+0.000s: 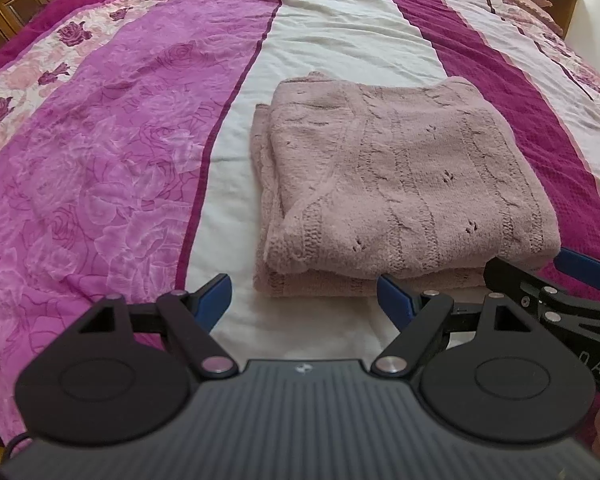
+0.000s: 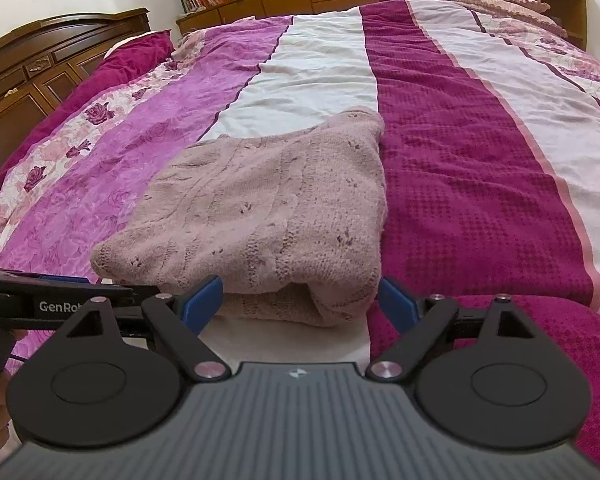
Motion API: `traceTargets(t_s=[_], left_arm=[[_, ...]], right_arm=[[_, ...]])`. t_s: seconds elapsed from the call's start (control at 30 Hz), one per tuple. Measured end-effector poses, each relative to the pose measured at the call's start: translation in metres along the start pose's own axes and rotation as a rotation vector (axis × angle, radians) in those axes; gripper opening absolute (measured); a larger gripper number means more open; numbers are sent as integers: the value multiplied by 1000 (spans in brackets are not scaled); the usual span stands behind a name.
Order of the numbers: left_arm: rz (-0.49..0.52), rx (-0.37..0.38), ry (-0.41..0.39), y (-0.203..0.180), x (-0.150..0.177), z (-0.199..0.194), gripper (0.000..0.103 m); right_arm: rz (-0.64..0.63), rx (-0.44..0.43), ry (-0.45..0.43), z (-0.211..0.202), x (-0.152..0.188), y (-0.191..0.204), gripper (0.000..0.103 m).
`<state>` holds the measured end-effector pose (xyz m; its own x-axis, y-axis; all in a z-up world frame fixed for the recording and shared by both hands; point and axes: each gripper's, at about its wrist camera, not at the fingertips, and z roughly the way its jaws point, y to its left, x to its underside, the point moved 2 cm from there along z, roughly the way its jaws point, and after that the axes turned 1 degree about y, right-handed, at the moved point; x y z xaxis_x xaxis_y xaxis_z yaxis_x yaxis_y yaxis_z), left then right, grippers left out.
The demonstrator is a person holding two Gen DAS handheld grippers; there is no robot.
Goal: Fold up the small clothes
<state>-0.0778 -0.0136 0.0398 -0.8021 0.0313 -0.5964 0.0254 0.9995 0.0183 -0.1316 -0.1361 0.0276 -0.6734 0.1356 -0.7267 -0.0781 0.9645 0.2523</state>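
A folded pink knitted sweater (image 1: pixel 400 184) lay on the white stripe of the bedspread (image 1: pixel 100 168). The left gripper (image 1: pixel 304 296) and right gripper (image 2: pixel 300 300) both had fingers spread, pinching nothing, just short of its near edge, perhaps brushing it.

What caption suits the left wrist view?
Open left gripper poised before a folded pink knit sweater on a striped bedspread.

Folded pink sweater (image 1: pixel 404 184) lies beyond the gaping left claw (image 1: pixel 304 300).

Fuzzy knitted sweater (image 1: pixel 404 184), smooth cotton bedspread (image 1: pixel 100 168)
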Motion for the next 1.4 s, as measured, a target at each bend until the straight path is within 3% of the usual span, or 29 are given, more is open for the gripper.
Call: traceTargets(t_s=[1.4], left_arm=[[2,-7,32,-3,3,6,81]], right_arm=[[2,-3,6,2,2,0,90]])
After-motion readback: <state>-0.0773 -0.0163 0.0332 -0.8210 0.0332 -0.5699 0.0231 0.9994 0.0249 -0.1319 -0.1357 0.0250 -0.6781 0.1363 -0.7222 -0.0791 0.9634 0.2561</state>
